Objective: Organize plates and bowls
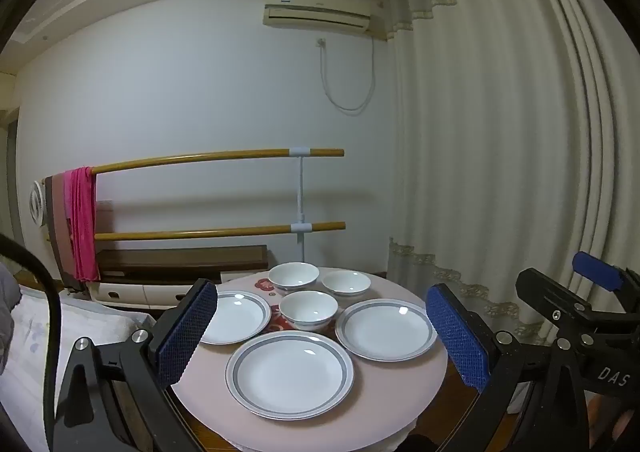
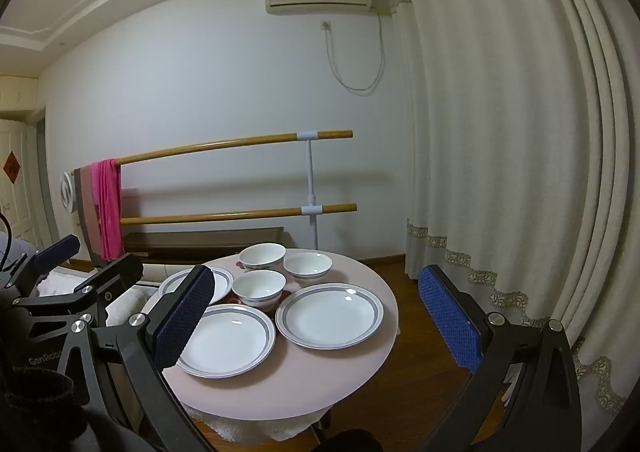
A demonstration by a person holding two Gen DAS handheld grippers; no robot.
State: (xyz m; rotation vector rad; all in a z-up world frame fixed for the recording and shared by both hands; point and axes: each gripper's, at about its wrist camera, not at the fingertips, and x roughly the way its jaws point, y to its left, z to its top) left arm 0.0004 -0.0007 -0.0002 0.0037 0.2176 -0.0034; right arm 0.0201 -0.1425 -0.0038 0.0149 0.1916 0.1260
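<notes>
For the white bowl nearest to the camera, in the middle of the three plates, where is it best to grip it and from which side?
Grip the upright rim wall of the white ceramic bowl with grey band, one finger inside and one outside, coming from above. It stands upright and open, and grey-rimmed white plates lie close on three sides, leaving little room low down. Both tongs, left and right, are open and empty.

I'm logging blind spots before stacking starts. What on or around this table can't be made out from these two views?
- Left plate: right wrist view, mostly covered by the right gripper's finger.
- Left plate's left rim: left wrist view, behind the left gripper's finger.
- Red pattern on the table: both views, mostly under the bowls.
- Table base: both views, cut off at the bottom edge.
</notes>
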